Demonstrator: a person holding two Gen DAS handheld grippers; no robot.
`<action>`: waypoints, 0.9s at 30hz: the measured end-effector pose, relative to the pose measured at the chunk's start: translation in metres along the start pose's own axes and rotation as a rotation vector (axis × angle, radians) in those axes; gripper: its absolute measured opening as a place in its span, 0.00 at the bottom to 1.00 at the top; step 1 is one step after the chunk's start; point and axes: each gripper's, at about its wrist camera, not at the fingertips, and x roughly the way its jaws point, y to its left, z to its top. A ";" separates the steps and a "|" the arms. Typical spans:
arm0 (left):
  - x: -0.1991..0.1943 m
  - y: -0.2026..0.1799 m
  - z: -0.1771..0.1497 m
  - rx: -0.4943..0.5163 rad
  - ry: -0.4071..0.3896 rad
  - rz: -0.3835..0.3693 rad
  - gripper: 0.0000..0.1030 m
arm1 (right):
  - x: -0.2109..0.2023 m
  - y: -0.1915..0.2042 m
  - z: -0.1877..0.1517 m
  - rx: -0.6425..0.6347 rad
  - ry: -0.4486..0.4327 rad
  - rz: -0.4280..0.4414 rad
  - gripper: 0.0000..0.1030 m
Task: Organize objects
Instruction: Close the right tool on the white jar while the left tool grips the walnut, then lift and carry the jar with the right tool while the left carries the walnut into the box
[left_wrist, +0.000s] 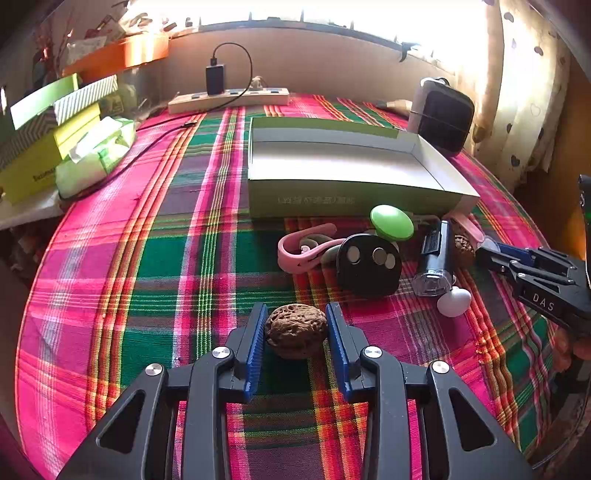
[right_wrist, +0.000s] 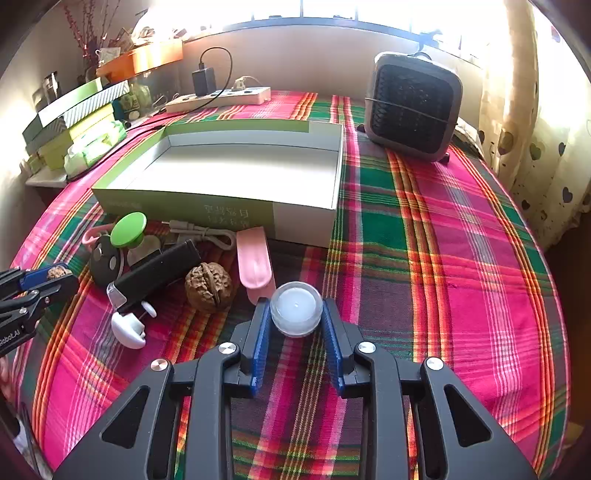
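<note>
My left gripper (left_wrist: 296, 318) is shut on a brown walnut (left_wrist: 296, 329), held just above the plaid cloth. My right gripper (right_wrist: 296, 309) is shut on a small white tealight candle (right_wrist: 296, 308). An open green-and-white box (left_wrist: 347, 166) lies empty behind the pile; it also shows in the right wrist view (right_wrist: 236, 173). The pile holds a second walnut (right_wrist: 209, 282), a black round fob (left_wrist: 368, 264), a green disc (left_wrist: 391, 222), a pink clip (left_wrist: 304, 245), a black tube (left_wrist: 436, 258), a white earbud-like piece (left_wrist: 454, 301) and a pink scoop (right_wrist: 254, 263).
A small grey fan heater (right_wrist: 413, 105) stands at the back right. A power strip with a charger (left_wrist: 229, 96) lies along the back wall. Stacked boxes and a tissue pack (left_wrist: 96, 155) sit at the left. A curtain (right_wrist: 535, 122) hangs at the right.
</note>
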 end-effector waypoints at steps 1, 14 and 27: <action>0.000 0.000 0.000 0.005 -0.002 0.004 0.29 | 0.000 0.000 0.000 0.000 -0.001 -0.002 0.28; -0.001 0.000 0.004 -0.001 0.000 -0.017 0.29 | -0.006 -0.001 0.001 0.010 -0.015 0.000 0.28; -0.005 0.002 0.041 0.004 -0.050 -0.048 0.29 | -0.019 0.000 0.026 0.012 -0.064 0.009 0.28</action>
